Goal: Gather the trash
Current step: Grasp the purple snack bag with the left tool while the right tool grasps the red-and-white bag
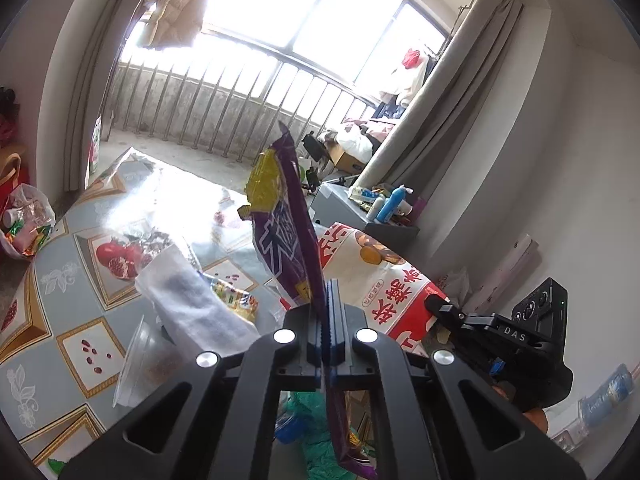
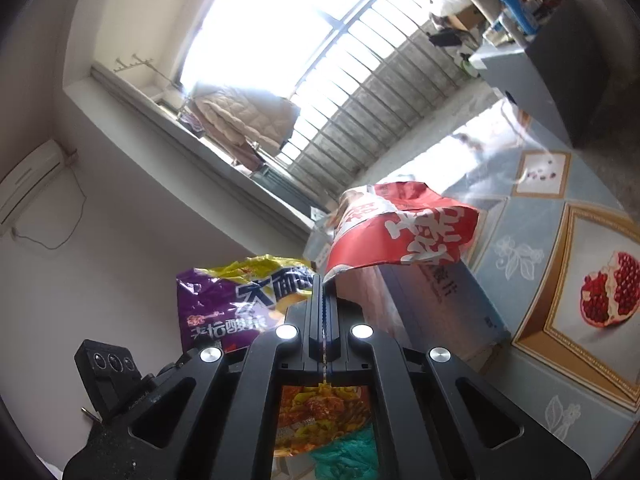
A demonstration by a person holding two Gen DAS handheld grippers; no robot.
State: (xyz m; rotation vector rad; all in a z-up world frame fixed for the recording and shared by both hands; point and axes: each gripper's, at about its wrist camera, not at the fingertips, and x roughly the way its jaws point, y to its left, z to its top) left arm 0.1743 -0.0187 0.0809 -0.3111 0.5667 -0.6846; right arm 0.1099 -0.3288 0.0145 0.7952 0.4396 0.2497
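Purple-yellow noodle wrapper [image 1: 286, 220], crinkled, stands edge-on, long axis upward; left gripper [image 1: 326, 300] pinches it. Right gripper [image 2: 322, 300] pinches red-white snack bag [image 2: 404, 228].

- My left gripper [image 1: 326, 300] hides the lower part of the purple wrapper [image 1: 288, 220].
- My right gripper [image 2: 322, 300] covers the red bag [image 2: 404, 228]'s pinched edge.

white "DAS" on the black body of my right gripper [image 1: 476, 322]; big white "大面" and "老坛酸菜" on the purple and yellow noodle wrapper [image 2: 228, 304]; large white Chinese characters on the red and white snack bag [image 2: 404, 232], can't quite read those
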